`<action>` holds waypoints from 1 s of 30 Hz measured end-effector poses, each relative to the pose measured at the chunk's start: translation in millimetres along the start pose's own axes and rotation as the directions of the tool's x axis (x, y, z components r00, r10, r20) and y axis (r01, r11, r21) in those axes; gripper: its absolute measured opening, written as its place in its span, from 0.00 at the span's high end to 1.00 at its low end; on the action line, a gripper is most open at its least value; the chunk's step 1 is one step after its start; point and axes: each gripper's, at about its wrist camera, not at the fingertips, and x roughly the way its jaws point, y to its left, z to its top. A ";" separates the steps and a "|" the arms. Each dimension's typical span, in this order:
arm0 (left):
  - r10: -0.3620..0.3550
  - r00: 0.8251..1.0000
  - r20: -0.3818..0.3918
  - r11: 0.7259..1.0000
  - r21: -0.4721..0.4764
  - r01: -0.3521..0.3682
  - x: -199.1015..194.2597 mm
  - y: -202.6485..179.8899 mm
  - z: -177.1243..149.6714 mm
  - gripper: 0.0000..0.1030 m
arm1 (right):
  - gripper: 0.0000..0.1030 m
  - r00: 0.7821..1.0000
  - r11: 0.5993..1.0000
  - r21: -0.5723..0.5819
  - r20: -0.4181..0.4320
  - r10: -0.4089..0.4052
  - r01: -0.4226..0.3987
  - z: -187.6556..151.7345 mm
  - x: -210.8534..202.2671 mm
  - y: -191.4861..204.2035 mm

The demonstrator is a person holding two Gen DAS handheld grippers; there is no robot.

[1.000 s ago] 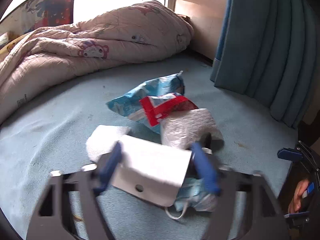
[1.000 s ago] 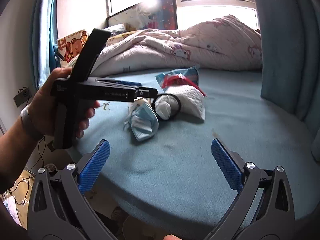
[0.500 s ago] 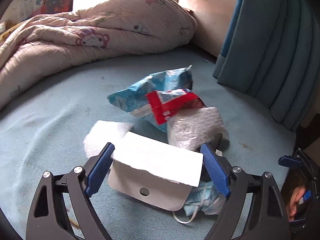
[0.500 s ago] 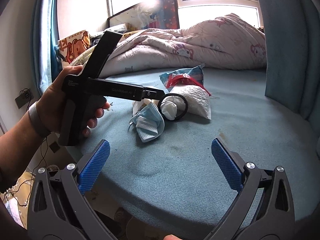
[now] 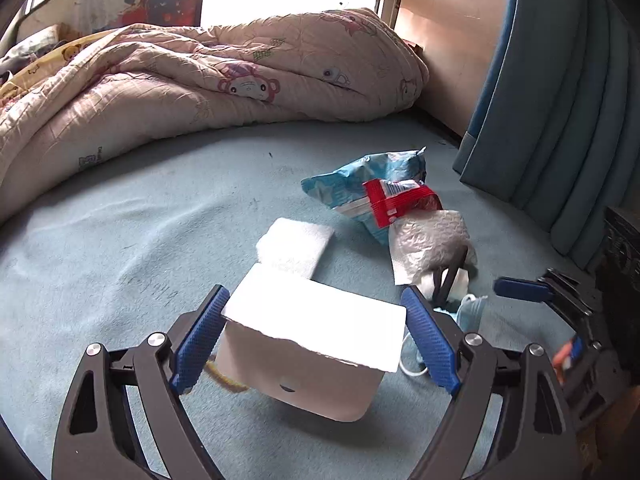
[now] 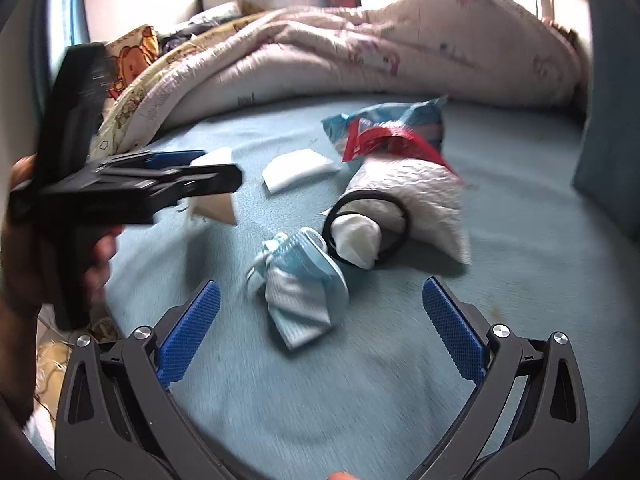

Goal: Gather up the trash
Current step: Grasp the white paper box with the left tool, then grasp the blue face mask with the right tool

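Left wrist view: white packet lifted off the bed, right side closing on the mask

Left wrist view notes. The left hand-held gripper is clamped on a white paper packet; its jaws were narrowed a little just now, with the packet between the pads. The packet, low over the bed a second ago, is now carried clear of it, toward 7 o'clock of the pile. Remaining trash is seen at 1 o'clock: a blue snack bag and a red wrapper.

The right hand-held gripper is held wide apart and empty, and has been brought nearer; a crumpled face mask now lies at 12 o'clock, just beyond the pads. The mask is judged the next pick.
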 end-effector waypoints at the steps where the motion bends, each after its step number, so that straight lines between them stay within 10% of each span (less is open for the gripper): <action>1: -0.001 1.000 -0.002 1.000 0.004 0.001 -2.2 1.1 -2.6 0.17 | 0.08 1.000 1.000 -0.002 -0.002 0.001 -0.001 1.2 3.0 2.2; 8: -0.002 1.000 0.005 1.000 0.009 0.002 -13.7 6.5 -20.6 0.17 | 0.61 0.998 0.998 -0.055 -0.067 -0.022 0.018 -0.2 23.1 18.1; 30: -0.026 0.999 0.035 0.998 0.050 0.024 -68.3 -42.0 -54.7 0.17 | 0.66 0.995 0.996 -0.022 0.064 -0.081 0.083 -20.1 -76.2 -3.7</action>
